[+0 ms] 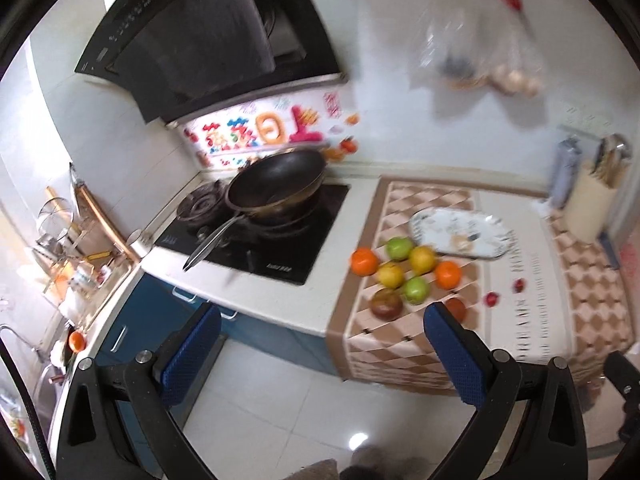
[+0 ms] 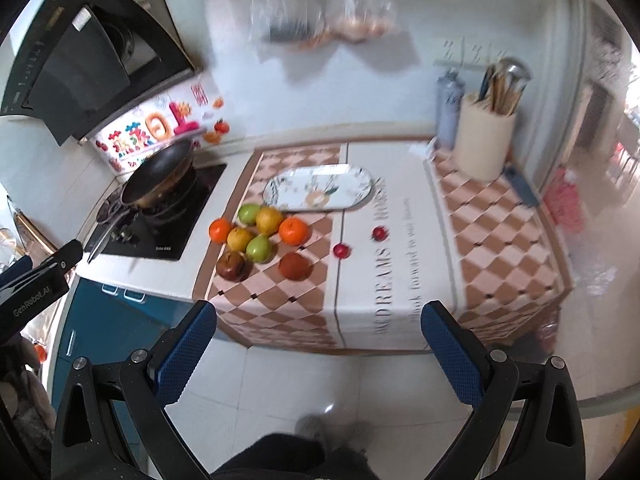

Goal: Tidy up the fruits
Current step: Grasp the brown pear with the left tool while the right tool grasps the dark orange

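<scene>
Approach step, nothing picked yet: left gripper (image 1: pixel 322 350) and right gripper (image 2: pixel 318 346) both hang over the floor short of the counter's front edge, jaws spread wide & empty. Fruit cluster (image 2: pixel 260 240) (oranges, pears, green apples, 2 dark ones) sits on the checkered cloth (image 2: pixel 500 232) near its left edge, just in front of the oval plate (image 2: pixel 352 184); 2 small red fruits lie apart to the right. Next probably: reach in, close on 1 fruit w/o rolling its neighbours.

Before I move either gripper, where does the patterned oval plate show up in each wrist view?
Left wrist: the plate lies right of centre on the checkered cloth, just behind the fruit cluster.
Right wrist: the plate sits at centre, above and slightly right of the fruit.
Shared landmark: the black wok on the stove, to the plate's left in both views.
</scene>
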